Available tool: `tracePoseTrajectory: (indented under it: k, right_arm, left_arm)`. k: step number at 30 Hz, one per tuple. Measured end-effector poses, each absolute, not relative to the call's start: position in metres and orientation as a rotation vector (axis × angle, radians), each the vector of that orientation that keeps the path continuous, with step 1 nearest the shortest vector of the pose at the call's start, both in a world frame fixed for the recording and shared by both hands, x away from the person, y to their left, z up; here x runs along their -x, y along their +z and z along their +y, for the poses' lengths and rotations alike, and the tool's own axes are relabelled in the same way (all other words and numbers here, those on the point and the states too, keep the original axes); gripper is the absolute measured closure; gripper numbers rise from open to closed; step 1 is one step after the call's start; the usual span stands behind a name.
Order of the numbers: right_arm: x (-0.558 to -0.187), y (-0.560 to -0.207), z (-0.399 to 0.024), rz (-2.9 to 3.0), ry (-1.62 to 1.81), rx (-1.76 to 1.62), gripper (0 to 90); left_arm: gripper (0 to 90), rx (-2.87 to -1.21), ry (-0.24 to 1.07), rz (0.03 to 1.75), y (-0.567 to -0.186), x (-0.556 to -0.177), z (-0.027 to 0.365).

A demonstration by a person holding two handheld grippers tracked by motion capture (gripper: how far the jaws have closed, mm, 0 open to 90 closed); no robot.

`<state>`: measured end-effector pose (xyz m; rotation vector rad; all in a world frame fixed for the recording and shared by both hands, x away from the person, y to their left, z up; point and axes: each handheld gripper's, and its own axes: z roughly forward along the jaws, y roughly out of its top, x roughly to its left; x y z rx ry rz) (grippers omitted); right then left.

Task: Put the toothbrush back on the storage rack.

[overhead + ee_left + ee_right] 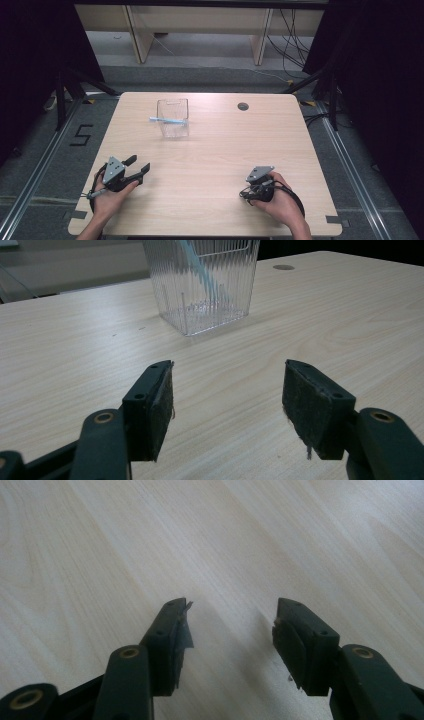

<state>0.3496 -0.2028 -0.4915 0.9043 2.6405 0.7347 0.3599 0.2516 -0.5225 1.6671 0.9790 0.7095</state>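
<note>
A clear ribbed plastic cup point(173, 117) stands upright at the back middle-left of the wooden table point(210, 160), with a light blue stick-like item point(167, 120) leaning inside it and poking out to the left. The left gripper view has the cup point(202, 282) straight ahead with the blue item point(200, 265) inside. My left gripper point(138, 166) rests near the front left, open and holding nothing, its jaws point(227, 390) pointing toward the cup. At the front right my right gripper point(246, 192) is tilted down at the bare tabletop, open point(230, 622) with nothing between its jaws.
A round cable hole point(243, 106) sits near the back edge right of the cup, also in the left gripper view as a cable hole point(283, 267). Black stands and cables flank the table on the floor. Wooden furniture legs stand beyond the far edge.
</note>
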Motion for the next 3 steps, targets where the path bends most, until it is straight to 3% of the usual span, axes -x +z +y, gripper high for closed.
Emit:
tracePoseTrajectory:
  k: [3]
  right_arm:
    - [-0.3514,-0.4936,-0.2034,2.65,0.763,-0.899,47.6]
  left_arm:
    - [36.8,-1.659,0.717,0.962,-0.5233,-0.3593,0.2505]
